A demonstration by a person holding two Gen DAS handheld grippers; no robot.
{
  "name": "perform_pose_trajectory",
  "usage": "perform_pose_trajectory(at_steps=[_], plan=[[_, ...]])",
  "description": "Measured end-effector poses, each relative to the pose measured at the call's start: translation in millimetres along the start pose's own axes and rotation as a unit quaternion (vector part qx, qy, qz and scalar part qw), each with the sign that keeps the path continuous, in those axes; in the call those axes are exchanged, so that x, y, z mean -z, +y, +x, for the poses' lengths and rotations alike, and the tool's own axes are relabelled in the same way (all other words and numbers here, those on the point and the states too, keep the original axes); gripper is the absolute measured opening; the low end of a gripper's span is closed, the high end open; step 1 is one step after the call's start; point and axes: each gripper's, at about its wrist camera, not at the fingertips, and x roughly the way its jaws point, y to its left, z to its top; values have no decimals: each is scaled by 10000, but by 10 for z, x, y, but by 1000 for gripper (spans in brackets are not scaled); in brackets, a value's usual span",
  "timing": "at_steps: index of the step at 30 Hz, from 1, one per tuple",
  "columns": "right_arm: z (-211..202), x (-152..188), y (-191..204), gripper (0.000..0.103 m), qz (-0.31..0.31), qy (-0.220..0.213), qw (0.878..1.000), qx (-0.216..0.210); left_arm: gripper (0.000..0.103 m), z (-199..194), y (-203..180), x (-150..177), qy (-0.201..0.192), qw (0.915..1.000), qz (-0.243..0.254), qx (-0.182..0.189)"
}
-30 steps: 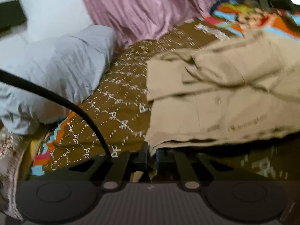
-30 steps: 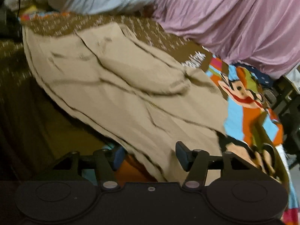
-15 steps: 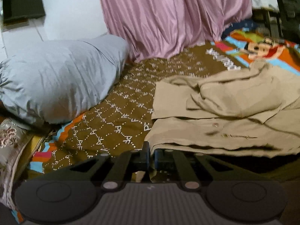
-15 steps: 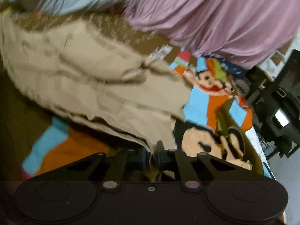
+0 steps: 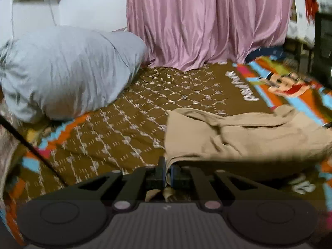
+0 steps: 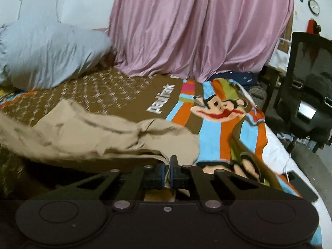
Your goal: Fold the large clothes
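Left gripper [image 5: 167,171]: clamped on the near hem of the tan shirt [image 5: 244,137], a fold of cloth pinched between the blue-edged pads, a scrap of fabric hanging below the fingers.
Right gripper [image 6: 167,171]: pinched tight on the tan shirt [image 6: 108,137] at its near right edge, cloth caught between the pads, fabric bunched just under the fingers.
Tan shirt, place: on the bed, over the patterned bedsheet [image 5: 128,137], spread between the two grippers; near edge raised off the sheet at both pinch points, with a dark shadow beneath it; far part lying crumpled in soft folds.
Tan shirt, extent: in the left wrist view, running from the gripper out to the right; in the right wrist view, running from the gripper out to the left.
Bedsheet [image 6: 132,95]: brown with a pale repeating motif, white lettering, then a panel of blue, orange and green stripes with a cartoon monkey [image 6: 220,108] near the right side of the bed.
Pillow [image 5: 66,70]: grey-blue, wrinkled, at the far left of the bed, well apart from the shirt.
Curtain [image 5: 205,20]: pink, pleated, hanging behind the bed, its bottom resting on the far edge of the sheet.
Office chair [image 6: 307,95]: black, standing on the floor to the right of the bed.
Wall clock [image 6: 313,6]: small, round, high on the white wall at the far right.
Cable [image 5: 31,147]: black, crossing the lower left of the left wrist view.
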Motion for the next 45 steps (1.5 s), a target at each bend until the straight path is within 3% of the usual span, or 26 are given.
perform_pose_trajectory(at_steps=[9,14,18,20,21,22,23,24,25,30,36,38,40,41,44,45], plan=[[1589,-367,162,4,-408,264,9964,696,6,1528,-446,-478,486,9951,652,-560],[2291,-165,180,5,-221,841,9929,812,10,2293,-525,-445,1098,9916,575,-374],[2486,109,175,15,-31,999,9921,752,13,2489,-475,-362,1272,9909,442,-76],[2416,172,145,17,104,922,9934,675,26,2434,-348,-379,1205,9923,225,197],[2342,190,102,22,250,825,9945,601,61,2380,-265,-381,1129,9928,77,398],[2247,202,48,34,440,712,9952,500,98,2314,-177,-395,1013,9933,-89,549],[2144,218,-11,44,638,614,9951,447,103,2236,-82,-391,822,9944,-249,623],[2016,238,-65,65,851,512,9942,415,99,2143,7,-366,605,9953,-404,642],[1899,262,-124,73,1042,387,9931,366,101,2068,103,-340,511,9949,-512,699],[1491,445,-361,82,1770,233,9838,138,101,1847,404,-145,692,9895,-1060,696],[1503,737,-550,79,2668,474,9624,190,101,1570,502,331,819,9760,-1755,1000],[1532,755,-551,72,2734,422,9609,148,91,1527,479,476,767,9731,-1911,1030],[1554,755,-528,57,2814,364,9589,-74,64,1547,441,578,780,9725,-1951,1004],[1564,757,-501,53,2815,360,9588,-153,57,1588,416,610,872,9707,-1985,1041],[1605,756,-439,31,2753,472,9600,-188,24,1703,381,632,1009,9702,-1941,1041],[1614,745,-420,15,2726,514,9606,-191,6,1729,367,619,1039,9718,-1872,986]])
